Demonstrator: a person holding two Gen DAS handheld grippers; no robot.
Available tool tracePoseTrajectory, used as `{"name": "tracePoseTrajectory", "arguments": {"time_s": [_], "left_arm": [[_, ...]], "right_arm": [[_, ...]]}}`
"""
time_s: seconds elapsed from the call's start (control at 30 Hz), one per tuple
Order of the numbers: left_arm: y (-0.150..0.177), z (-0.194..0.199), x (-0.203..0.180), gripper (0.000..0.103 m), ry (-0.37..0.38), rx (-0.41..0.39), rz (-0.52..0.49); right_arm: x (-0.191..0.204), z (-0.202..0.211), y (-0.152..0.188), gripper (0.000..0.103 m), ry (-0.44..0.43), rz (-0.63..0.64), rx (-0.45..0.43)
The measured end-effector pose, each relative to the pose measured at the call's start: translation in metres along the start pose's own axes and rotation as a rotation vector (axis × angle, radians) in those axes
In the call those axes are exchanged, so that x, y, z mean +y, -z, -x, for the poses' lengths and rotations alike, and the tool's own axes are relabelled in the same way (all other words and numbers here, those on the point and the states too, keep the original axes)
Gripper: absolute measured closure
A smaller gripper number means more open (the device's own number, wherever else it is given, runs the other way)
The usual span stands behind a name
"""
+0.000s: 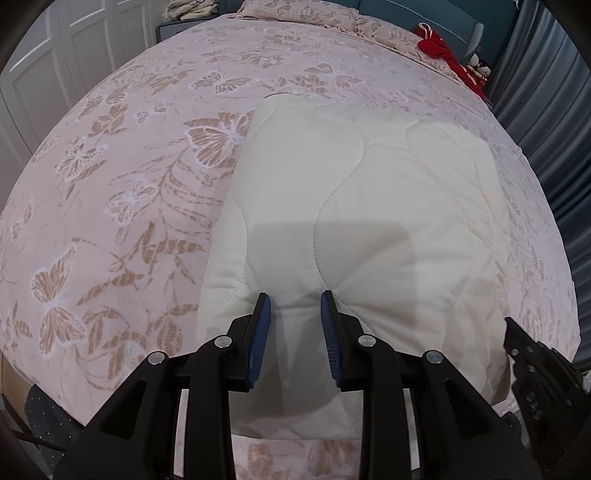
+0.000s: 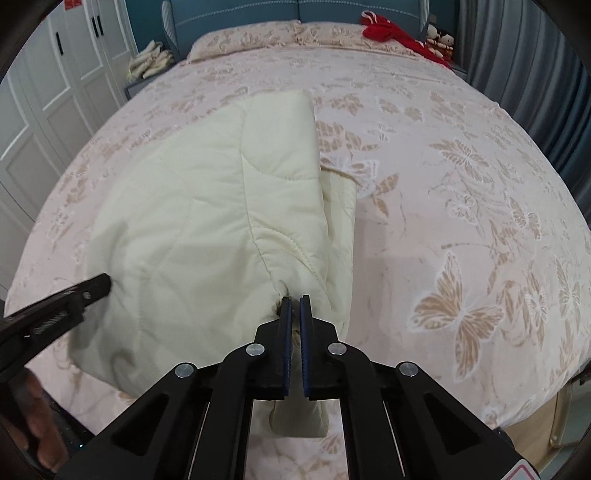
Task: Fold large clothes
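In the left wrist view, the cream quilted garment [image 1: 354,221] lies on the bed [image 1: 129,166], already folded into a thick, long bundle, and its long axis runs away from the camera toward the pillows [image 1: 306,11]. The left gripper [image 1: 295,308] hovers over the near end of this bundle with its fingers [image 1: 263,317] set wide apart and nothing between them, so the cloth is directly ahead and just below the tips. At the right edge a black part of the right gripper [image 1: 532,354] enters the picture, just beside the near right corner of the garment. The near edge of the bundle goes under the gripper body, so I cannot see how the layers end there. In the right wrist view, the right gripper [image 2: 295,306] has its fingers [image 2: 285,332] narrow, almost closed, and they pinch a bunched fold at the near right corner of the garment [image 2: 207,206]; a small tail of cloth hangs below them. From here the bundle extends forward and to the left, and a lower layer shows along its right side. The left gripper [image 2: 77,295] comes in from the left edge, touching or nearly touching the near left side of the cloth; I cannot tell which. In my judgement the right hand is the nearer one and already holds the corner, while the left must close on the near edge before the next fold can begin. How many layers the right fingers hold is hidden.
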State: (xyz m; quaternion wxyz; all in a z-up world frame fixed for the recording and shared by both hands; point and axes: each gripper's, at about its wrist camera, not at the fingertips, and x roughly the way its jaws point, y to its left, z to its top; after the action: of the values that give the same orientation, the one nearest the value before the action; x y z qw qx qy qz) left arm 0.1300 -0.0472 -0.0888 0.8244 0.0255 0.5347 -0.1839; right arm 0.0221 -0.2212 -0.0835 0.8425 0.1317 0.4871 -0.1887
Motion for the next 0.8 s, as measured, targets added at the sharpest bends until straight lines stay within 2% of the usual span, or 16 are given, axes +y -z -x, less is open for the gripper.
{"name": "tracePoseTrajectory", "arguments": {"time_s": [0.37,0.8], "left_arm": [[-0.003,-0.017,0.000,0.075,0.004,0.008,-0.007],[0.003,-0.037,0.001,0.075,0.004,-0.036,-0.034]], "right_arm": [[-0.002,-0.039,0.004,0.103,0.004,-0.003,0.049],[-0.001,-0.062,0.008,0.103,-0.026,0.009,0.027]]}}
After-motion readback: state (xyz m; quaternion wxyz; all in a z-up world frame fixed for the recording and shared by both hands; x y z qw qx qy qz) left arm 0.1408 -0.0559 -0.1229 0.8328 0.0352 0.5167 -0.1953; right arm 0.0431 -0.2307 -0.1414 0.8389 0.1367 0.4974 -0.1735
